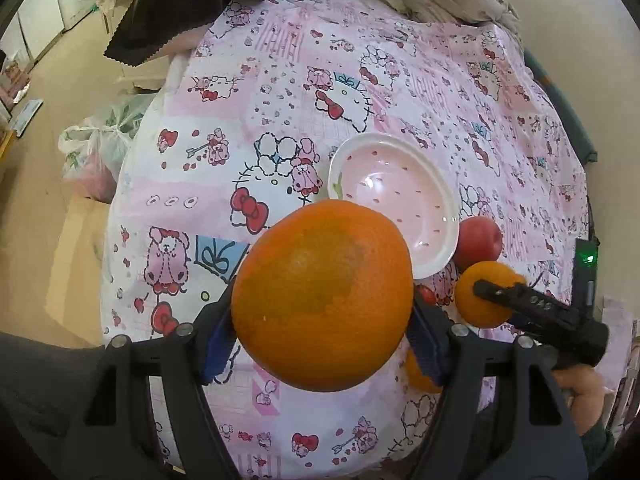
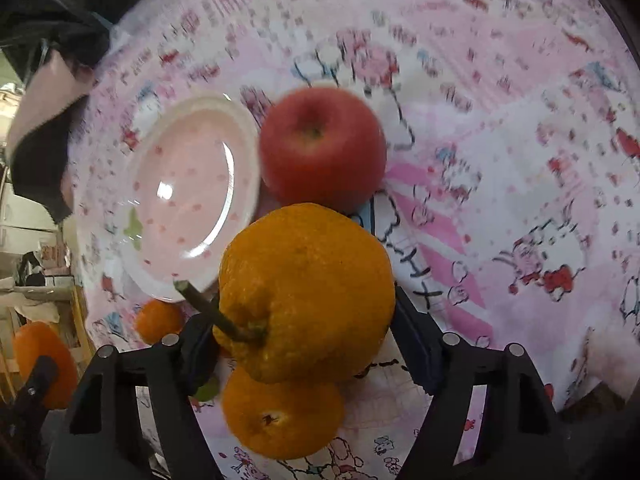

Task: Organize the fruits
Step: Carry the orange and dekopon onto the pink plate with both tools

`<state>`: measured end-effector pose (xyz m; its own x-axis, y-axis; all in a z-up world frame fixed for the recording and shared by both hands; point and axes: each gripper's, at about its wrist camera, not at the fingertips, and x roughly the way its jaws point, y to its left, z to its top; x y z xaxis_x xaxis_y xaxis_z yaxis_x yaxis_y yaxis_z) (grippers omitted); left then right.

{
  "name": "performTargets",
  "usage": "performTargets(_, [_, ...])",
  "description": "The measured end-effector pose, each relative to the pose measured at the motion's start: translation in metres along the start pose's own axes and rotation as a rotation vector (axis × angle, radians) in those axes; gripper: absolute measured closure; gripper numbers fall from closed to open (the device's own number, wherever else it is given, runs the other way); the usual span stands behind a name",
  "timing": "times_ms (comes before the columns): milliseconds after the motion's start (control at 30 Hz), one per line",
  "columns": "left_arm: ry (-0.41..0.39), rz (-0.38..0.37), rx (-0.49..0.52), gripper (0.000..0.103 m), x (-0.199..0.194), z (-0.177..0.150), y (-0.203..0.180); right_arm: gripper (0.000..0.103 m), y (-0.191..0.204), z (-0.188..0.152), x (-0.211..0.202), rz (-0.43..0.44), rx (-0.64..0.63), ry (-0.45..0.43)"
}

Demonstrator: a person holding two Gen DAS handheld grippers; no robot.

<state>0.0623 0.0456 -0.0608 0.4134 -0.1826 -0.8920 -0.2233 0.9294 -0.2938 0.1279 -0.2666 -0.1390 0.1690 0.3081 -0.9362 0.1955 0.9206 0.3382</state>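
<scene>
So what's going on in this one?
A person is sorting fruit on a cartoon-print tablecloth with two handheld grippers. The left gripper holds a large orange above the table. The right gripper straddles a stemmed orange. The pink plate is empty; a red apple sits beside it.

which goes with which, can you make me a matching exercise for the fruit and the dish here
Things:
1. large orange
2. stemmed orange
3. red apple
4. pink dish

States:
a. empty, on the tablecloth
b. held in the left gripper
c. on the tablecloth beside the dish's rim
d. between the fingers of the right gripper

Pairs: 1-b, 2-d, 3-c, 4-a
</scene>
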Motion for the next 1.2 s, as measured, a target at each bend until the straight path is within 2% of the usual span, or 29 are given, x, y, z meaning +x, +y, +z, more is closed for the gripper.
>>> performTargets(67, [0.003,-0.007,-0.003,0.033,0.000,-0.001,0.000,0.025,-0.001,-0.003,-0.011,0.050,0.020,-0.007])
performTargets(267, [-0.011,-0.004,0.015,0.033,-0.004,-0.003,-0.006,0.025,0.017,-0.010,-0.039,0.118,-0.022,-0.067])
performTargets(433, [-0.014,0.000,0.063,0.033,-0.008,0.002,-0.016,0.025,0.034,-0.003,-0.053,0.155,-0.054,-0.087])
performTargets(567, [-0.009,-0.002,0.085,0.033,-0.012,0.028,-0.025,0.025,0.049,0.012,-0.063,0.181,-0.084,-0.106])
performTargets(700, [-0.036,0.028,0.159,0.033,-0.012,0.060,-0.043,0.025,0.061,0.035,-0.063,0.187,-0.110,-0.123])
performTargets(833, [-0.040,0.057,0.273,0.032,0.006,0.082,-0.066,0.025,0.069,0.062,-0.055,0.180,-0.117,-0.123])
performTargets(933, [-0.006,0.086,0.340,0.032,0.033,0.091,-0.079,0.025,0.075,0.079,-0.045,0.160,-0.141,-0.116])
performTargets(1200, [0.050,0.110,0.387,0.032,0.095,0.087,-0.085,0.025,0.079,0.107,-0.001,0.109,-0.153,-0.073])
